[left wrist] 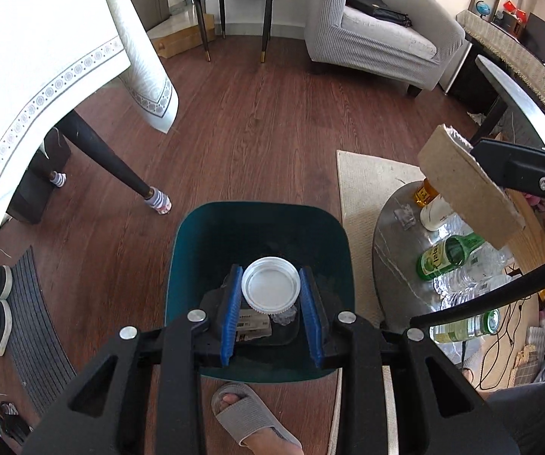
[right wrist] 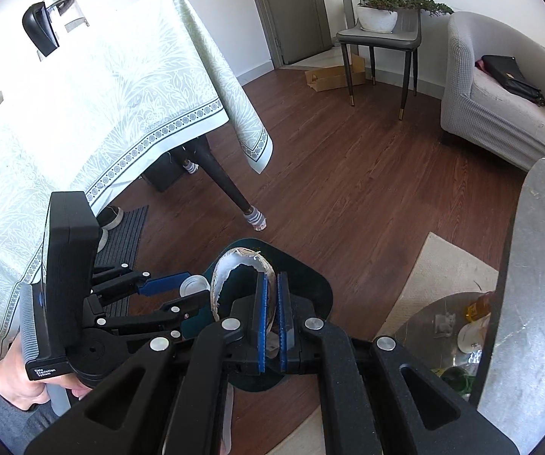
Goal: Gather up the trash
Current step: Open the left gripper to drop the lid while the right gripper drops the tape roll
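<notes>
A dark teal trash bin (left wrist: 196, 235) stands on the wood floor below both grippers. My left gripper (left wrist: 271, 280) is shut on a clear plastic jar with a white lid (left wrist: 270, 284) and holds it over the bin's mouth. My right gripper (right wrist: 271, 278) is shut on the wall of an empty cardboard tape roll (right wrist: 223, 269), held above the bin (right wrist: 310, 276). The roll (left wrist: 462, 189) and right gripper also show at the right of the left wrist view. The left gripper (right wrist: 181, 290) with the white lid (right wrist: 192, 286) shows in the right wrist view.
A low grey round table (left wrist: 393, 235) at the right bears green glass bottles (left wrist: 450, 256), crushed clear plastic bottles (left wrist: 473, 280), an amber bottle and a white item. A table with a pale tablecloth (right wrist: 101, 94) stands left. A beige rug, grey sofa (left wrist: 378, 34) and chair lie beyond. My slippered foot (left wrist: 249, 421) is below.
</notes>
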Available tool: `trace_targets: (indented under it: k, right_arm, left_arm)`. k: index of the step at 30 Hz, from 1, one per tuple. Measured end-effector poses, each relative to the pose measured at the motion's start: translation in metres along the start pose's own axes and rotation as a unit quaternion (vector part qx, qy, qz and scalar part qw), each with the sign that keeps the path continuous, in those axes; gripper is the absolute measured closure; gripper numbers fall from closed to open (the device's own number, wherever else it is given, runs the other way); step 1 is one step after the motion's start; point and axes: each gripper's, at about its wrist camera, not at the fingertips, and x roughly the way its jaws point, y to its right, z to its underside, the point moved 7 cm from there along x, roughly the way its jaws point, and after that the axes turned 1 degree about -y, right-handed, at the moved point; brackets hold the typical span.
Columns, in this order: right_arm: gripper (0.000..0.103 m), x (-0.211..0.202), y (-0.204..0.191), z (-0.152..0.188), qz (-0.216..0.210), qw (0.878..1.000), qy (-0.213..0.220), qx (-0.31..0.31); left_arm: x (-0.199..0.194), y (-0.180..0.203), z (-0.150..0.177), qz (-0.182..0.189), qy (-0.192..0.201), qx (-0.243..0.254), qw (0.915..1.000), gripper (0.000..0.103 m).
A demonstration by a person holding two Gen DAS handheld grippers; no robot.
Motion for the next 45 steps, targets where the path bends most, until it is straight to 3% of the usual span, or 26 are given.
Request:
trace_targets:
  k: [14,15,16,21,25,31,33,43,44,45]
  right_arm:
    - [0.099,0.06,-0.019,0.001,0.013,0.998,-0.054,0.0]
    - [0.098,0.065,-0.021,0.002,0.013,0.998,-0.059,-0.002]
    - [0.098,0.069,-0.022,0.004,0.014,0.998,-0.066,-0.003]
    - [0.099,0.095,-0.024,0.015,0.021,0.996,-0.092,-0.004]
    - [0.099,0.111,-0.023,0.022,0.027,0.994,-0.109,-0.002]
    - [0.099,0.14,-0.022,0.045,0.03,0.988,-0.15,0.006]
    - [0.099,0.148,-0.023,0.054,0.034,0.986,-0.163,0.004]
    - [0.098,0.176,-0.027,0.091,0.055,0.977,-0.205,-0.023]
    - [0.097,0.178,-0.026,0.093,0.058,0.976,-0.208,-0.025]
    - [0.09,0.18,-0.025,0.095,0.062,0.976,-0.209,-0.024]
  left_arm:
    - [0.071,-0.035,0.041,-0.009,-0.097,-0.006,0.9952,0.07]
    - [0.073,-0.037,0.042,-0.011,-0.097,-0.002,0.9952,0.065]
    - [0.074,-0.039,0.043,-0.012,-0.097,0.0,0.9952,0.053]
    - [0.075,-0.05,0.05,-0.013,-0.096,-0.007,0.9953,0.046]
    - [0.063,-0.052,0.044,-0.009,-0.077,-0.017,0.9968,0.045]
    - [0.021,-0.047,0.025,-0.039,-0.006,-0.009,0.9992,0.045]
    - [0.006,-0.047,0.019,-0.027,0.01,-0.028,0.9992,0.046]
    - [-0.056,-0.04,-0.007,-0.008,0.082,-0.053,0.9952,0.063]
    - [-0.059,-0.037,-0.01,-0.008,0.084,-0.052,0.995,0.064]
    - [-0.062,-0.035,-0.013,-0.009,0.088,-0.051,0.9948,0.066]
